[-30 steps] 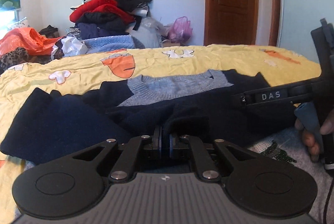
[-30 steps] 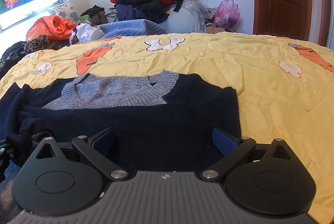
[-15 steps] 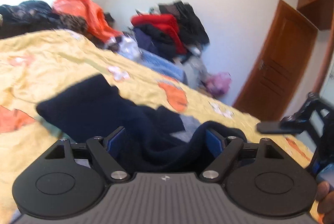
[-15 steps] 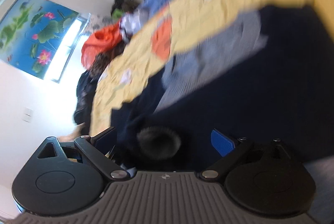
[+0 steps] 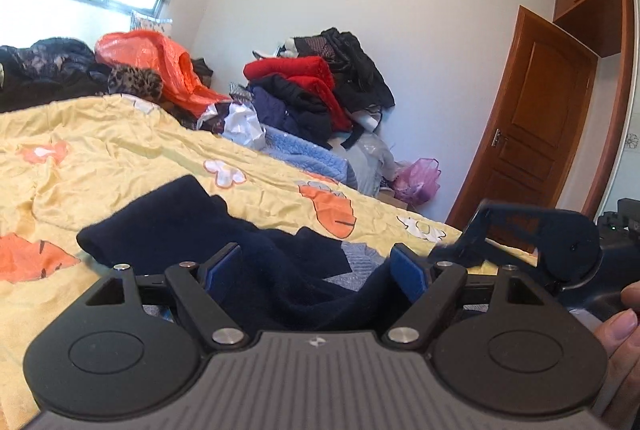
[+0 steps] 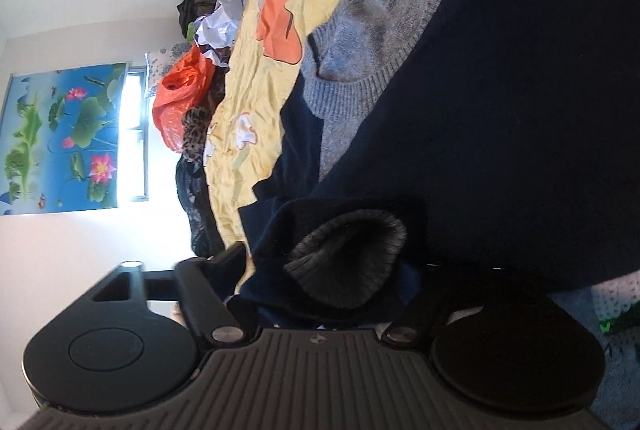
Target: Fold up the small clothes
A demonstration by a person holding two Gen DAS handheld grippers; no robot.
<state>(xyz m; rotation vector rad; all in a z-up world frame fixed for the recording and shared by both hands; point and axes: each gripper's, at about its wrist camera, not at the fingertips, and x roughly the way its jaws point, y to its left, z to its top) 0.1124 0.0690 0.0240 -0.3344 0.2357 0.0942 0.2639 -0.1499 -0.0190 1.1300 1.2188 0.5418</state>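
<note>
A navy sweater (image 5: 168, 230) with a grey collar panel (image 6: 380, 29) lies on the yellow quilt (image 5: 100, 149). My left gripper (image 5: 318, 270) is open, its blue pads either side of a bunched navy fold (image 5: 304, 294). My right gripper (image 6: 328, 270) is rolled sideways and open, with the grey-lined sleeve cuff (image 6: 348, 258) lying between its fingers; its right finger is hidden by cloth. The right gripper's body also shows in the left wrist view (image 5: 532, 238) at the right.
A heap of clothes (image 5: 316, 89) is piled against the far wall. An orange plastic bag (image 5: 156, 61) and dark garments (image 5: 44, 69) lie at the head of the bed. A wooden door (image 5: 532, 141) stands at the right.
My left gripper has opened, let go of the navy fabric and tilted up to the left. My right gripper has rolled onto its side and moved to the sleeve cuff.
</note>
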